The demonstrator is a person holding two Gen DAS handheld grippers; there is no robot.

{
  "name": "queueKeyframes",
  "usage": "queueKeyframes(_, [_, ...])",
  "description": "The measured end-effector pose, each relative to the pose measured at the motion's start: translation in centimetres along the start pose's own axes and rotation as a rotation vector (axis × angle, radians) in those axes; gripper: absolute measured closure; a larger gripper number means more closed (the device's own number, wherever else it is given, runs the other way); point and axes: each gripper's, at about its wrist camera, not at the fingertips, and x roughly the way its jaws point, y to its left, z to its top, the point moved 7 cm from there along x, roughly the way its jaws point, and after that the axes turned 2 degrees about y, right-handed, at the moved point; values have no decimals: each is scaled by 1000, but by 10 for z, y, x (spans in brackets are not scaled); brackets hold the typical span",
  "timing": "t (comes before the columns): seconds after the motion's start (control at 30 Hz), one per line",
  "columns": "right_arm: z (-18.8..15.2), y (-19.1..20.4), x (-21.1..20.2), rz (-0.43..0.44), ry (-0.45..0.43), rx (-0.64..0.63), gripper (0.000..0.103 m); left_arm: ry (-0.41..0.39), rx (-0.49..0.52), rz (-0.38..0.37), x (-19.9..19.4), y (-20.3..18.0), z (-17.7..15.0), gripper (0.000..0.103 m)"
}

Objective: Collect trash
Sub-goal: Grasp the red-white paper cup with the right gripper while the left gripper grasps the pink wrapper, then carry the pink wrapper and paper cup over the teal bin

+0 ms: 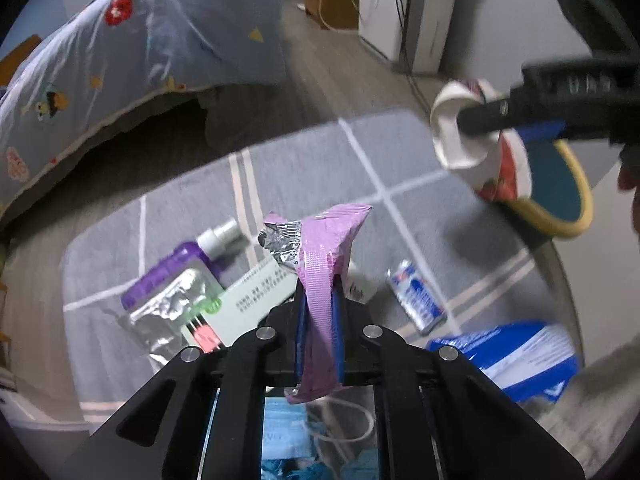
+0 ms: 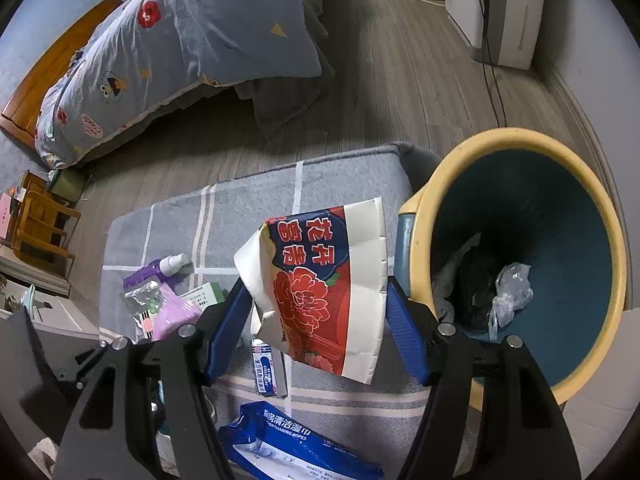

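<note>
My left gripper [image 1: 318, 280] is shut on a crumpled pink wrapper [image 1: 324, 240] with a foil inside, held up above the grey rug [image 1: 400, 152]. In the right wrist view, my right gripper [image 2: 316, 284] is shut on a crushed paper cup [image 2: 332, 248] printed with a red flower. It hangs just left of a yellow-rimmed, dark blue bin [image 2: 516, 138]. The bin holds a crumpled clear plastic piece [image 2: 512, 284] and something dark. The left wrist view shows the same cup [image 1: 460, 140] at the upper right, with the bin [image 1: 576, 208] behind it.
On the rug lie a purple spray bottle [image 1: 188, 260], a foil blister pack [image 1: 168, 308], a white and green box [image 1: 256, 292], a small blue and white packet [image 1: 416, 296], a blue wipes pack [image 2: 288, 440] and a blue face mask [image 1: 284, 436]. A bed with a grey quilt [image 2: 200, 32] stands behind.
</note>
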Motion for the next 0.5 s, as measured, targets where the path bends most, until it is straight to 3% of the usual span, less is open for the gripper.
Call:
queueKeyframes(0.27, [11,-1,-30,17,-70,-7,37,-79,-41,-30,-25,3,20,92])
queueKeyframes(0.5, [20,-8,-47,68,-106,17,37,-86,-34,-56,-31,-4,24,92])
